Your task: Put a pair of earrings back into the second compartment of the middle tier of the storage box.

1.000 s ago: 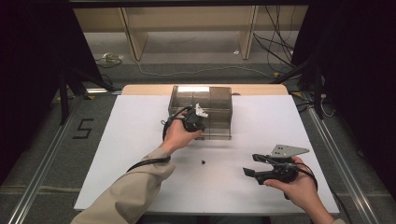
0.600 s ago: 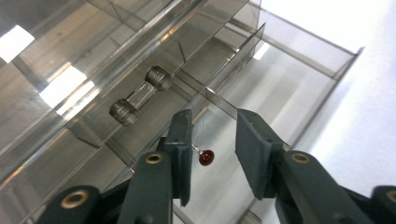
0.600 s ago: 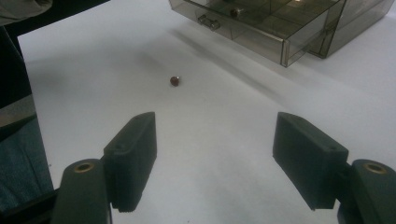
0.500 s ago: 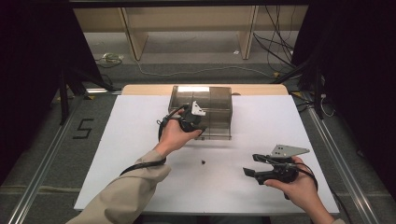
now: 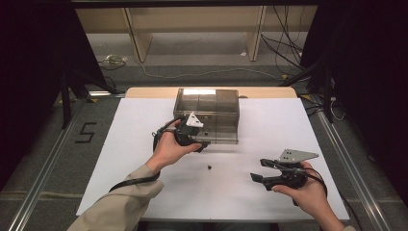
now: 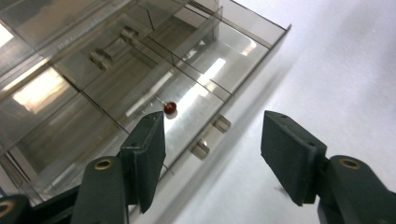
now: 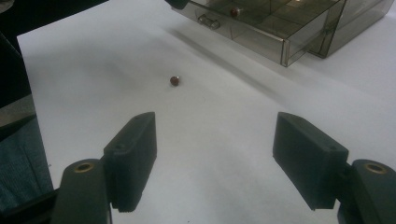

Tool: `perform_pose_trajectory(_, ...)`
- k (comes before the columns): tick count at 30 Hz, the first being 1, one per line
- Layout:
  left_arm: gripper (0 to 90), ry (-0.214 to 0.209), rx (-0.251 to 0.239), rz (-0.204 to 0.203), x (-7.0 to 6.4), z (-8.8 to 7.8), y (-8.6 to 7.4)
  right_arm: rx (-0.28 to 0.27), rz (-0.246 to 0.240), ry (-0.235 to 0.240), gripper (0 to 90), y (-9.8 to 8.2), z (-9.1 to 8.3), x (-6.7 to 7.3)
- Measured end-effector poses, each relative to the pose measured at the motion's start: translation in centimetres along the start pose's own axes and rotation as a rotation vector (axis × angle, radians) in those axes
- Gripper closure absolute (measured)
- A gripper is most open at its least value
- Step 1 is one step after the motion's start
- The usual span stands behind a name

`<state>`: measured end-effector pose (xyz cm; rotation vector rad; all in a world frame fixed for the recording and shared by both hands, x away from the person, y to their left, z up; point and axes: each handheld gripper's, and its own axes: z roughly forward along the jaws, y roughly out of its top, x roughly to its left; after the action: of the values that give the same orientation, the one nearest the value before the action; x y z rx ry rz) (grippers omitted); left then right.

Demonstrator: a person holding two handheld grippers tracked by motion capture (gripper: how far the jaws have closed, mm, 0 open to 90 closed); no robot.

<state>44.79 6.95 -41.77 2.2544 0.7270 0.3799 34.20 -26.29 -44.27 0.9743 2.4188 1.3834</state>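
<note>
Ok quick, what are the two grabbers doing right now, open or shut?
Left gripper: open, jaws have just been opening, nothing between them, by the clear box.
Right gripper: open, holding nothing, above the white table.

right gripper [image 7: 215, 158] held open over the white table sheet [image 7: 224, 116]

its 2 black jaws rise from the bottom edge, well apart, with nothing between them but bare sheet. ahead of the left jaw, a small dark red bead [image 7: 174, 80] lies alone on the sheet, clear of both jaws. farther off, a smoky clear plastic drawer box [image 7: 289, 32] has a compartmented drawer pulled out, and a second red bead [image 7: 235, 11] lies in 1 compartment (which one is hard to tell). a blue-grey sleeve [image 7: 21, 154] shows at the lower left edge.
</note>
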Motion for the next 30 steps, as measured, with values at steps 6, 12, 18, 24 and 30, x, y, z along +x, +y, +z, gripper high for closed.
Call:
perform_pose_trajectory(6, 35.2, -0.021, 0.002, 0.006, -0.6, -0.4, -1.0, -0.001, 0.000, 0.000, 31.0, 0.0, 0.0, 0.0)
perform_pose_trajectory(12, 29.6, -0.028, 0.017, 0.026, -1.3, -0.4, -1.8, -0.001, 0.000, -0.001, 31.0, 0.0, 0.0, 0.0)
perform_pose_trajectory(18, 25.5, -0.048, 0.014, 0.043, -2.0, -0.3, -2.3, 0.000, -0.001, -0.001, 31.0, 0.0, 0.0, 0.0)
perform_pose_trajectory(24, 26.0, -0.058, 0.017, 0.056, -2.8, 0.0, -3.0, 0.001, -0.001, -0.001, 31.0, 0.0, 0.0, 0.0)
perform_pose_trajectory(30, 27.6, -0.067, 0.026, 0.050, -3.3, 0.5, -3.7, 0.000, -0.001, 0.000, 31.0, 0.0, 0.0, 0.0)
